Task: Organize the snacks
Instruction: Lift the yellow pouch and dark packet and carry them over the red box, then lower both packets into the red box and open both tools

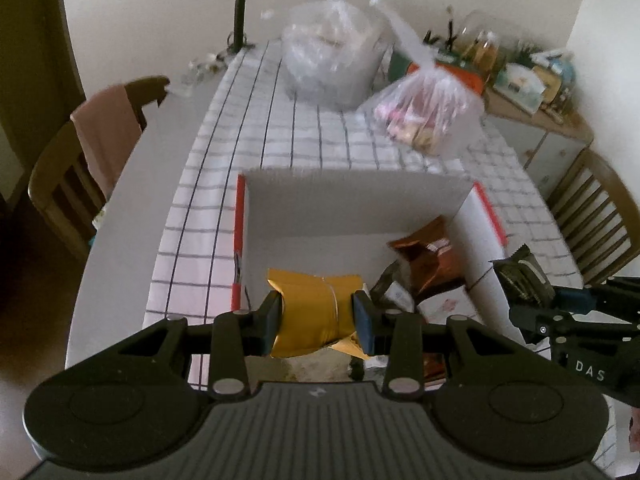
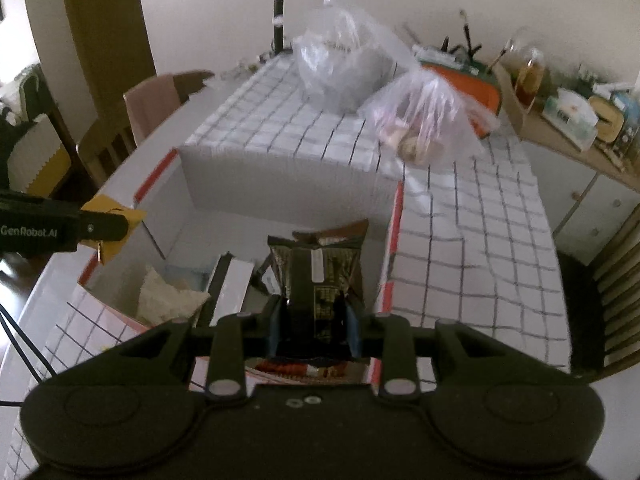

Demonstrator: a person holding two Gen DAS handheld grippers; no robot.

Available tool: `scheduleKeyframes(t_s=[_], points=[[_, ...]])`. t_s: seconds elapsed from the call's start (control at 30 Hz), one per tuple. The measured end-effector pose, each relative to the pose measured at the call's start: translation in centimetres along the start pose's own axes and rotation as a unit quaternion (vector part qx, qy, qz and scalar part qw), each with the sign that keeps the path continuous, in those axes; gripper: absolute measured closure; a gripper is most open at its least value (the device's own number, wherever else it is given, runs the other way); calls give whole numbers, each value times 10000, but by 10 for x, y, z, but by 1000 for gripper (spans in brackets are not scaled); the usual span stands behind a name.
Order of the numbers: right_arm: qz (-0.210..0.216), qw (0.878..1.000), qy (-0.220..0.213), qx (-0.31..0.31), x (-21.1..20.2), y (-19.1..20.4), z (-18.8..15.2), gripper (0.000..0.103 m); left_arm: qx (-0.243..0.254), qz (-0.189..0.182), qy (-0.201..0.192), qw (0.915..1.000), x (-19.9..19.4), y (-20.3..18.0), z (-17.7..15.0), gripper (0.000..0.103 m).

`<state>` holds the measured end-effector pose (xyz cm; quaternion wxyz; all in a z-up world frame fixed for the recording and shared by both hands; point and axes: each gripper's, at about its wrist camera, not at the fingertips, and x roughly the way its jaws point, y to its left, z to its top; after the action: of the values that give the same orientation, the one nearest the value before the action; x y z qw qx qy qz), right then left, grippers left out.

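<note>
Nearest to us, our left claw (image 1: 316, 318) is pinching a yellow snack packet (image 1: 310, 312) between its pads, crumpling its middle, and holds it over the near-left part of the open white box (image 1: 352, 200). Our right claw (image 2: 314, 330) is closed on a dark snack packet (image 2: 316, 276) with gold print and carries it upright above the box's near-right side, just inside the red-edged wall. We judge that we are in the middle of a packing step: both snacks are gripped and poised over the box, neither yet laid down. Below them the box already holds a copper-brown packet (image 1: 426, 258) against its right wall, a white flat carton (image 2: 236, 280) and a pale crinkled bag (image 2: 168, 292) at the near-left corner, so free floor lies mostly toward the far wall. The next move, as we read it, calls for lowering each packet into an open spot without crushing what lies beneath, then spreading the claws to let go, one at a time so the arms do not cross. Beyond the box, on the checked cloth of the counter (image 1: 260, 132), a clear bag of sweets (image 1: 424, 116) waits, likely further snacks to sort; behind it sits a larger clear bag (image 1: 332, 52), and farthest stands a lamp (image 1: 244, 4).
</note>
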<state>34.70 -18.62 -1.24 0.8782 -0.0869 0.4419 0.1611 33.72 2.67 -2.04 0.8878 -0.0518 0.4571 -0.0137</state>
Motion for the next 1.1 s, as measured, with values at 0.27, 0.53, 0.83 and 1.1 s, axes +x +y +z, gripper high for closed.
scheduleKeyframes(t_s=[0.27,0.53,0.83,1.1], points=[[-47,9992,388,12,43,8,-12,73,23,8,311,9995,38,6,-7,66],[-96,9982,587,30,64,8,-19,73,30,25,500,9987,58,6,-16,66],[-58,9983,565,115,66,7,-19,69,19,27,574,9983,60,5,-24,66],[33,9989,450,153,50,11,-21,59,89,-10,426,9991,43,-1,-29,63]])
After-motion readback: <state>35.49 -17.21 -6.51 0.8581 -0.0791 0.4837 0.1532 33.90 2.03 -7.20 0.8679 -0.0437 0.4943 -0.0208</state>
